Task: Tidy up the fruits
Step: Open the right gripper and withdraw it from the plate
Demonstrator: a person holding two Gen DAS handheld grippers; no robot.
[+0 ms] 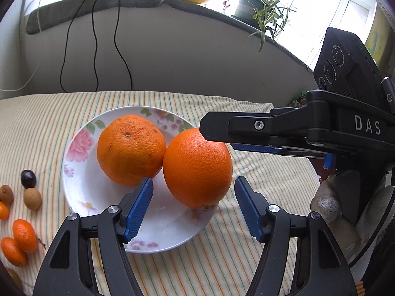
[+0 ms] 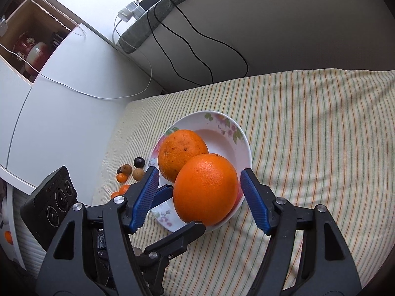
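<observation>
A white floral plate (image 1: 81,192) (image 2: 243,145) on the striped cloth holds two oranges. The rough orange (image 1: 130,149) (image 2: 181,151) lies at the far left side. The smooth orange (image 1: 197,167) (image 2: 206,190) leans on it at the plate's right edge. My left gripper (image 1: 193,190) is open, its blue pads on either side of the smooth orange without touching. My right gripper (image 2: 198,180) is open too and straddles the same orange; it reaches in from the right in the left wrist view (image 1: 222,135).
Small fruits lie left of the plate: a dark grape (image 1: 28,178), brown longans (image 1: 32,198) and several kumquats (image 1: 23,235). They also show in the right wrist view (image 2: 128,172). Black cables (image 1: 93,49) hang down the wall behind. A potted plant (image 1: 259,7) stands on the sill.
</observation>
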